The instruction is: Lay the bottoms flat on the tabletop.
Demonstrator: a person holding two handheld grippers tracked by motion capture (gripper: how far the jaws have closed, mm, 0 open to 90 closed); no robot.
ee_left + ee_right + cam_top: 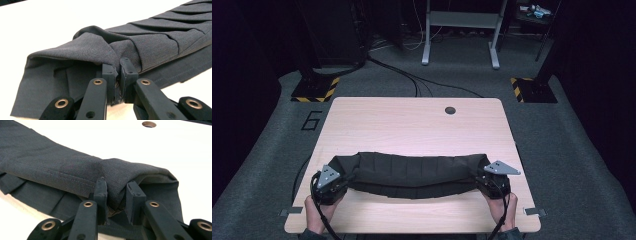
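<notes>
Here I have a dark grey garment (412,172) stretched sideways across the near half of the light wooden table (412,122), bunched into long folds that run from one end to the other. My left gripper (343,179) is clamped on the garment's left end: in the left gripper view its two black jaws stand pressed nearly together with a pinch of the cloth (120,50) between them, and the fabric drapes down and away to the left below the pinch. My right gripper (481,179) bites the opposite end; in the right gripper view a thick fold of the cloth (112,177) fills the gap between its jaws, which sit a little wider than the left pair because of that bulk. A stitched hem line runs along the fabric just left of the jaws there. The middle of the garment sags toward the tabletop between the two grips. A round cable hole (450,110) lies in the table well beyond the cloth.
</notes>
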